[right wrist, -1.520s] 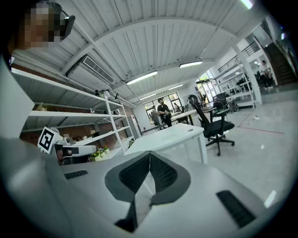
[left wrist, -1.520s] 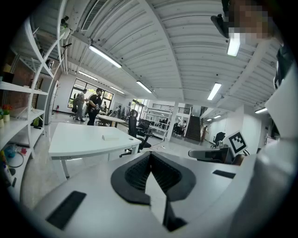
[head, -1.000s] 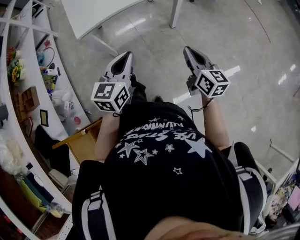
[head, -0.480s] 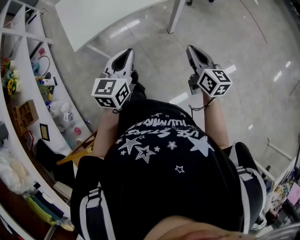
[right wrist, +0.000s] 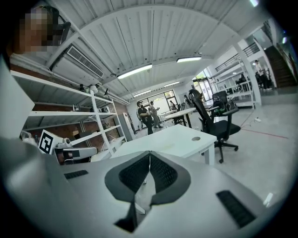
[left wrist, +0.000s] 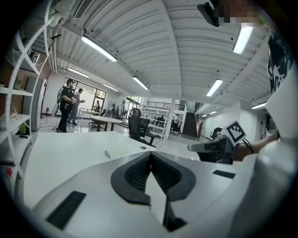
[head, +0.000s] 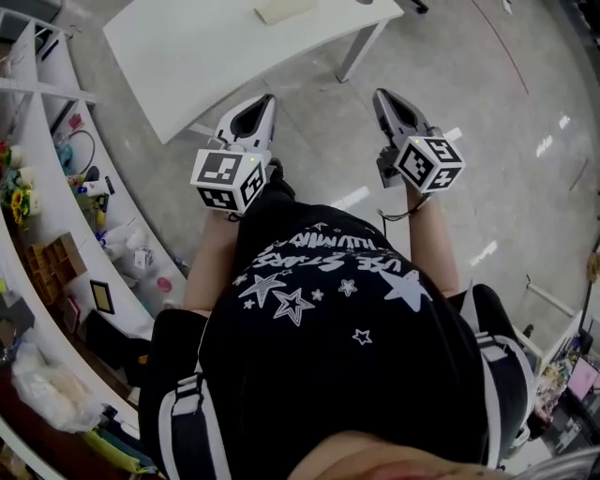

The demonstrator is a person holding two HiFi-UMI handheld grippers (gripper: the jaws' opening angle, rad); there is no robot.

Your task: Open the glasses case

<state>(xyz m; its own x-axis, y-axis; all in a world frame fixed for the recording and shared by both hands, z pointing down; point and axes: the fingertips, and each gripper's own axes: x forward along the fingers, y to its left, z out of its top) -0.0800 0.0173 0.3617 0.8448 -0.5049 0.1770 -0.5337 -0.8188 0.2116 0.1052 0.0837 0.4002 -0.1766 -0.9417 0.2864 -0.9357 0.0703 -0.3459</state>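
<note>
Nothing of the task looks done yet: the left claw (head: 262, 103) and right claw (head: 382, 97) are both pressed together and empty, well apart from the table (head: 187, 56), where a pale flat thing (head: 285, 9), possibly the glasses case, lies untouched.

Black T-shirt (head: 323, 375) with white stars and lettering, white-banded black shoulder straps (head: 185, 422), pale grey left gripper (head: 263, 101) and right gripper (head: 381, 96), dark ribbed pads (left wrist: 136, 173), black-and-white marker cube (head: 228, 178) behind each gripper's jaws
</note>
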